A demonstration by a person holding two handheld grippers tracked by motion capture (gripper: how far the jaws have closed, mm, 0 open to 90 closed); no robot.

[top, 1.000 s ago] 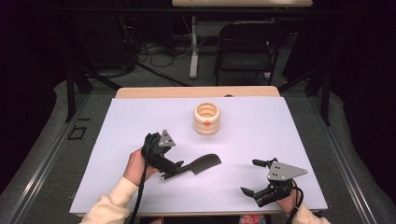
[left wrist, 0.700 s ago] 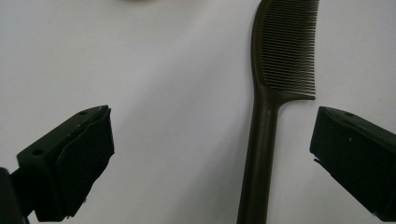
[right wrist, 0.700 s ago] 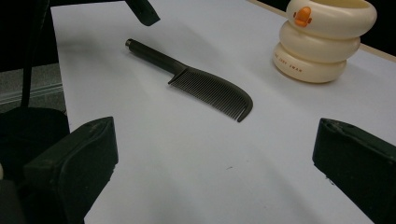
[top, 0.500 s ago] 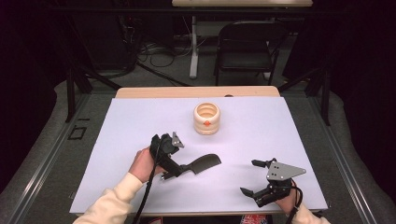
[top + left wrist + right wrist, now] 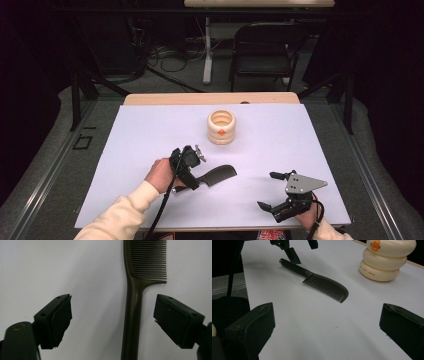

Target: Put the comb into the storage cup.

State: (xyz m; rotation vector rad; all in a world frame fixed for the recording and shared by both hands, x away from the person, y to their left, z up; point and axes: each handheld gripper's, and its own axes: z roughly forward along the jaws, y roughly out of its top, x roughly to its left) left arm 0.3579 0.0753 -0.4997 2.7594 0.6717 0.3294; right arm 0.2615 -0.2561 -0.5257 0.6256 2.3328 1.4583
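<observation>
Since a second ago, our left gripper (image 5: pixel 112 320) has turned and settled over the handle of the dark plastic comb (image 5: pixel 133 310), which lies flat on the white table sheet (image 5: pixel 150 135). Nearest us, our right gripper (image 5: pixel 280 192) rests with jaws wide apart, holding nothing. The left one's jaws are also wide, the handle lying between them, nearer one pad. We judge we should centre first, then close squarely. Farther off stands the cream ribbed plastic holder (image 5: pixel 221 127).
</observation>
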